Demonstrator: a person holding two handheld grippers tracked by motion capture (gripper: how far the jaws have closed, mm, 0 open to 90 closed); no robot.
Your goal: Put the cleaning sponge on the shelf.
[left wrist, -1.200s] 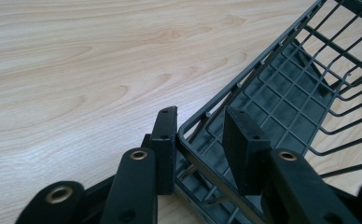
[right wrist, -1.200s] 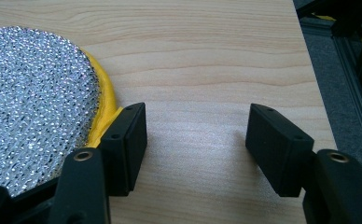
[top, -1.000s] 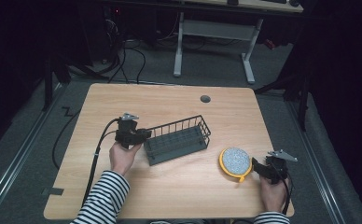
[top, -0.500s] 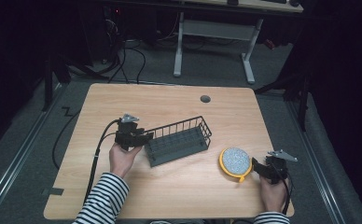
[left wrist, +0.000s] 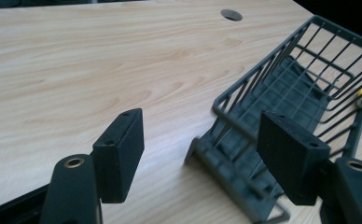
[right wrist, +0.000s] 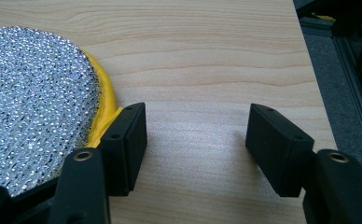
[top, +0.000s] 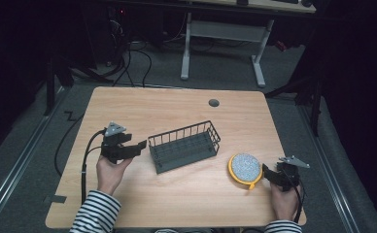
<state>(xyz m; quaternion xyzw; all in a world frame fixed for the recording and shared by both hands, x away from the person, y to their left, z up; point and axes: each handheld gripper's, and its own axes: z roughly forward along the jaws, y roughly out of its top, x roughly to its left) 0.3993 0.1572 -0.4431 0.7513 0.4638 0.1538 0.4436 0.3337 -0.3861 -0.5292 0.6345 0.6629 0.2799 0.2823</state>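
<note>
High view: wire basket (top: 184,146), rigid, light, just beyond left gripper (top: 137,146) fingers, which have just been opening, empty; grasp by end rim. Right gripper (top: 268,173) fingers open, beside scrubber (top: 244,167).

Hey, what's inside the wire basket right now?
Nothing shows inside the basket: both the high view and the left gripper view show only its bare grid floor. The right jaw of the left gripper hides a small part of that floor.

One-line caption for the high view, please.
Left gripper, jaws just opened with nothing between them, sits beside the wire basket; open right gripper rests by the yellow scrubber.
</note>
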